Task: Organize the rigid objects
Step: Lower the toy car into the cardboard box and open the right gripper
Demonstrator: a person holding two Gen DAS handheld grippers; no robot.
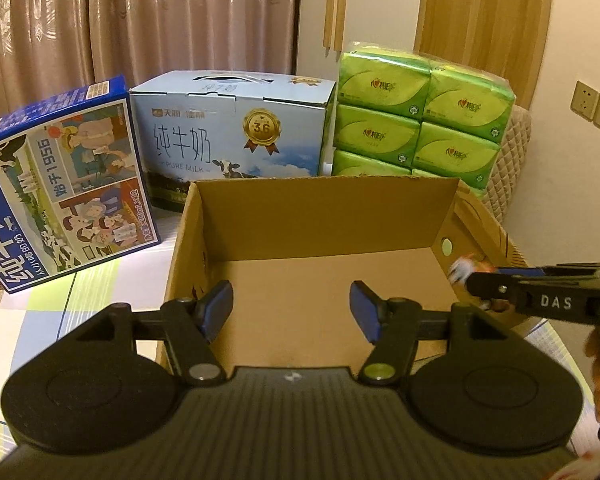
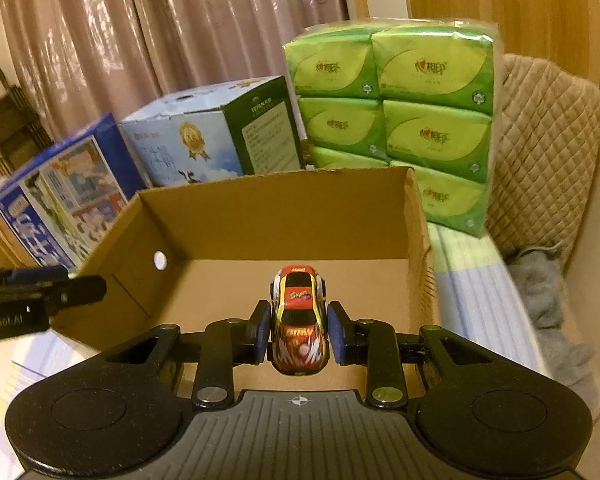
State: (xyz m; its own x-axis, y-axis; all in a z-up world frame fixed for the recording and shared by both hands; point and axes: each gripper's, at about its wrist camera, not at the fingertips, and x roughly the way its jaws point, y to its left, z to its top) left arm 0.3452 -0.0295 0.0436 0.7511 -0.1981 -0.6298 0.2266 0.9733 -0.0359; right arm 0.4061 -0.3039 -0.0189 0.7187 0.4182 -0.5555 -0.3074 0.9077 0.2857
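Note:
An open cardboard box (image 1: 324, 208) (image 2: 284, 208) stands on the bed in front of both grippers; its inside shows only bare cardboard. My right gripper (image 2: 298, 338) is shut on a small red and yellow toy car (image 2: 300, 320) and holds it above the box's near edge, nose pointing into the box. In the left wrist view the right gripper (image 1: 476, 284) reaches in from the right over the box's right wall, the car (image 1: 466, 268) blurred at its tip. My left gripper (image 1: 292, 312) is open and empty over the box's near side.
Behind the box stand a dark blue milk carton case (image 1: 68, 184), a light blue milk case (image 1: 232, 136) and a green pack of tissue packets (image 1: 420, 116). A quilted beige cushion (image 2: 540, 152) and grey cloth (image 2: 552, 288) lie to the right. Curtains hang behind.

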